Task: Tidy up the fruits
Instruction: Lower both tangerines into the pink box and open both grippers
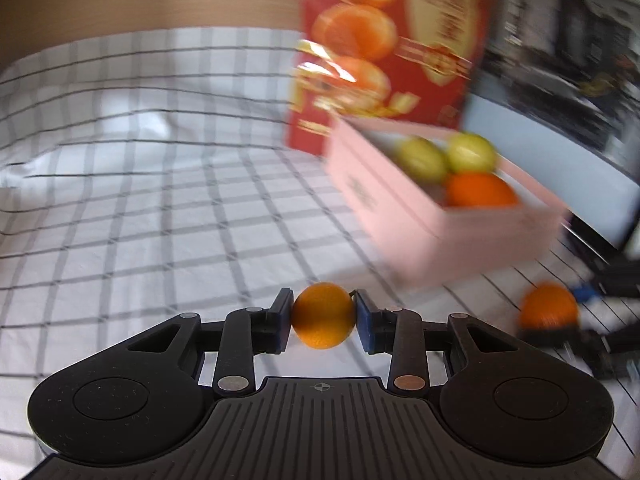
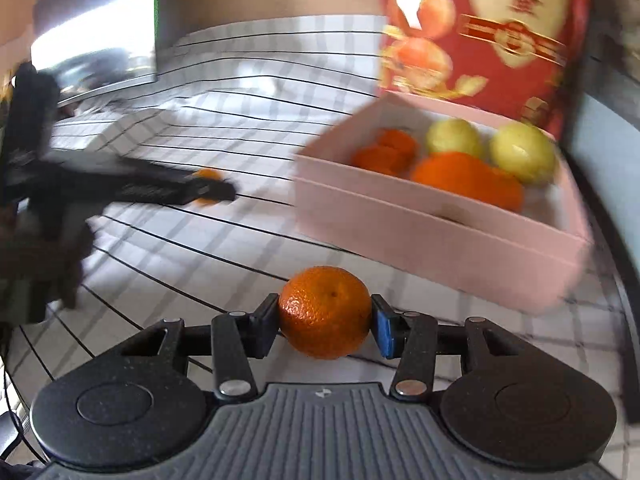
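Each gripper is clamped on a fruit above the checked cloth [image 1: 160, 200]: the left gripper [image 1: 323, 316] on a small orange [image 1: 323, 316], the right gripper [image 2: 325, 312] on a tangerine [image 2: 325, 312]; reaching the pink box [image 2: 420, 236] together, they could collide, or squash the fruit

Bright, soft daylight with faint shadows; the left gripper [image 1: 323, 316] and right gripper [image 2: 325, 312] stay sharp, while everything beyond them smears with motion blur and bows at the fisheye edges.
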